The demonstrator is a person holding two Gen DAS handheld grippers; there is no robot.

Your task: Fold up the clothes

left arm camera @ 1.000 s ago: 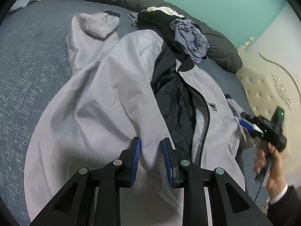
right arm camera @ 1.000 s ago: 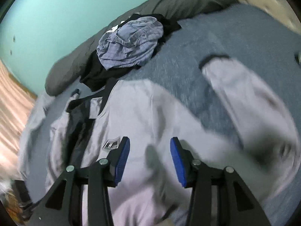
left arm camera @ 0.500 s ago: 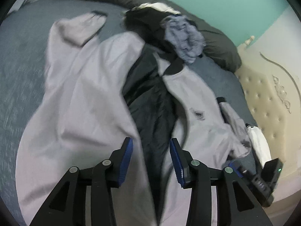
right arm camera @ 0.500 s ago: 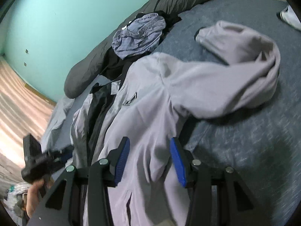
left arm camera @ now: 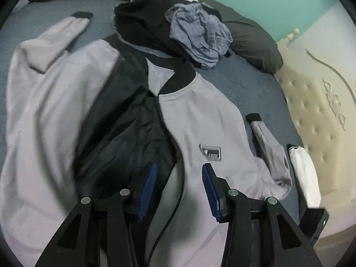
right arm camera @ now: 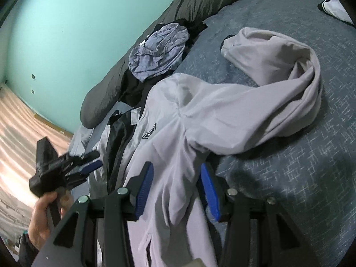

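A grey jacket (left arm camera: pixel 200 120) with a black collar lies open, front up, on the blue bed (left arm camera: pixel 255 89), showing its black lining (left arm camera: pixel 124 133). My left gripper (left arm camera: pixel 178 171) hovers open over the zip edge near the chest logo (left arm camera: pixel 210 152), pressing on nothing. One sleeve (left arm camera: pixel 44 51) bends back at the far left; the other (left arm camera: pixel 269 151) lies at the right. In the right wrist view the jacket (right arm camera: pixel 182 133) runs under my right gripper (right arm camera: pixel 175 171), which stands open over its side below the curled sleeve (right arm camera: pixel 278 77). A hand holds the left gripper (right arm camera: pixel 94 160) at the left.
A pile of clothes lies beyond the collar: a blue-grey checked garment (left arm camera: pixel 198 35) on a black one (left arm camera: pixel 142 22), against a dark grey pillow (left arm camera: pixel 251 42). A cream tufted headboard (left arm camera: pixel 311 115) and a white cloth (left arm camera: pixel 304 173) are at the right. Wooden floor (right arm camera: pixel 17 122) lies past the bed's edge.
My left gripper has opened wider and slid right, from the left front panel to the zip edge. The right gripper pulled back, bringing the curled sleeve into view; its jaws kept the same gap.
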